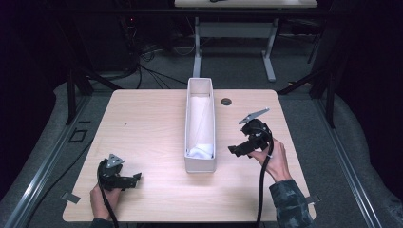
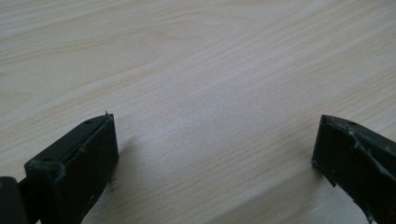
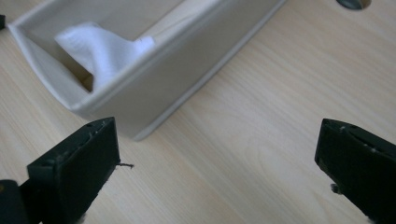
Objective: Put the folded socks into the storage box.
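The right claw [image 1: 236, 151] gapes wide and empty beside the white bin [image 1: 200, 166] holding a white cloth [image 1: 200, 151]; the left claw [image 1: 136, 178] rests open on the surface [image 1: 147, 128].

White box [image 1: 200, 164] splits table [image 1: 147, 123]; flanks open

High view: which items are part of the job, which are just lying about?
Job:
white bin
white cloth inside it, at the near end
right gripper, open, beside the bin

Lying about:
left gripper, open, on bare table
round hole
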`<action>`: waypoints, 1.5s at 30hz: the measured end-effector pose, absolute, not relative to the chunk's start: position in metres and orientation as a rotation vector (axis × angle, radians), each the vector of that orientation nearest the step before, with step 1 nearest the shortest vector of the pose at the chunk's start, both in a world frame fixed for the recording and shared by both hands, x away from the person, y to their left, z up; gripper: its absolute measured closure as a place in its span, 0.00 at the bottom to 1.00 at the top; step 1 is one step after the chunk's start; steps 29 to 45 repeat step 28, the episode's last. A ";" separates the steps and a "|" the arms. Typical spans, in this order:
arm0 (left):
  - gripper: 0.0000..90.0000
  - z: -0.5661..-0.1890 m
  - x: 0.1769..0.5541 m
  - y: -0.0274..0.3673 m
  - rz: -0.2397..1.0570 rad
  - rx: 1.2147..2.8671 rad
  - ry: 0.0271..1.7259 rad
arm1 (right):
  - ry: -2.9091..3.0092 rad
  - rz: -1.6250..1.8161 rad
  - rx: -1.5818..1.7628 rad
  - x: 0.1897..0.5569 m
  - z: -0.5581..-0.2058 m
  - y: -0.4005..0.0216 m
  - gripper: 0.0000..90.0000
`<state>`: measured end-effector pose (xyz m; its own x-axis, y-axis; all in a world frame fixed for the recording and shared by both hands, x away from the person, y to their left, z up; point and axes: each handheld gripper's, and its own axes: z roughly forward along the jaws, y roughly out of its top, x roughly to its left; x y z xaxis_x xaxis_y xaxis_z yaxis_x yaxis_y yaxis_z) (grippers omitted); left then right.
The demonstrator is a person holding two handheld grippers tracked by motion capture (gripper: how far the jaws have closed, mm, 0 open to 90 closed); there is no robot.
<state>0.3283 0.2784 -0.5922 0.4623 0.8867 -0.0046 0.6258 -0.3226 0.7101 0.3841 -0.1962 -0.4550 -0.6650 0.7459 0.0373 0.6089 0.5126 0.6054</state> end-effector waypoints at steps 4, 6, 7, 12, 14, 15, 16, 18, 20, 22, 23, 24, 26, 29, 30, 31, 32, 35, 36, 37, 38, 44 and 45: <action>0.00 -0.592 0.328 0.278 0.517 2.063 1.254 | 2.515 0.847 1.213 0.382 -0.475 -0.210 0.00; 0.00 -0.592 0.328 0.278 0.517 2.063 1.254 | 2.510 0.842 1.242 0.381 -0.485 -0.216 0.00; 0.00 -0.592 0.328 0.278 0.517 2.063 1.254 | 2.514 0.841 1.249 0.381 -0.491 -0.220 0.00; 0.00 -0.592 0.328 0.278 0.517 2.063 1.254 | 2.512 0.822 1.294 0.377 -0.514 -0.232 0.00; 0.00 -0.592 0.328 0.278 0.517 2.063 1.254 | 2.511 0.817 1.302 0.375 -0.521 -0.236 0.00; 0.00 -0.592 0.328 0.278 0.518 2.063 1.254 | 2.495 0.792 1.310 0.373 -0.525 -0.237 0.00; 0.00 -0.592 0.328 0.278 0.517 2.063 1.254 | 2.492 0.786 1.311 0.372 -0.529 -0.238 0.00; 0.00 -0.592 0.328 0.278 0.517 2.064 1.254 | 2.482 0.780 1.315 0.369 -0.536 -0.241 0.00; 0.00 -0.592 0.328 0.278 0.517 2.063 1.254 | 2.477 0.770 1.331 0.366 -0.543 -0.243 0.00; 0.00 -0.592 0.328 0.278 0.517 2.063 1.254 | 2.476 0.801 1.336 0.363 -0.549 -0.247 0.00; 0.00 -0.592 0.328 0.278 0.517 2.064 1.254 | 2.465 0.790 1.341 0.362 -0.551 -0.248 0.00; 0.00 -0.592 0.328 0.278 0.517 2.063 1.254 | 2.466 0.813 1.345 0.361 -0.553 -0.250 0.00; 0.00 -0.592 0.328 0.278 0.517 2.063 1.254 | 2.458 0.824 1.342 0.358 -0.557 -0.253 0.00; 0.00 -0.592 0.328 0.278 0.517 2.063 1.254 | 2.431 0.810 1.346 0.354 -0.560 -0.255 0.00; 0.00 -0.592 0.328 0.278 0.517 2.063 1.254 | 2.431 0.810 1.346 0.354 -0.560 -0.255 0.00; 0.00 -0.592 0.328 0.278 0.517 2.063 1.254 | 2.431 0.810 1.346 0.354 -0.560 -0.255 0.00; 0.00 -0.592 0.328 0.278 0.517 2.063 1.254 | 2.431 0.810 1.346 0.354 -0.560 -0.255 0.00; 0.00 -0.592 0.328 0.278 0.517 2.063 1.254 | 2.431 0.810 1.346 0.354 -0.560 -0.255 0.00; 0.00 -0.592 0.328 0.278 0.517 2.063 1.254 | 2.431 0.810 1.346 0.354 -0.560 -0.255 0.00; 0.00 -0.592 0.328 0.278 0.517 2.063 1.254 | 2.431 0.810 1.346 0.354 -0.560 -0.255 0.00; 0.00 -0.592 0.328 0.278 0.517 2.063 1.254 | 2.431 0.810 1.346 0.354 -0.560 -0.255 0.00; 0.00 -0.592 0.328 0.278 0.517 2.063 1.254 | 2.431 0.810 1.346 0.354 -0.560 -0.255 0.00; 0.00 -0.592 0.328 0.278 0.517 2.063 1.254 | 2.431 0.810 1.346 0.354 -0.560 -0.255 0.00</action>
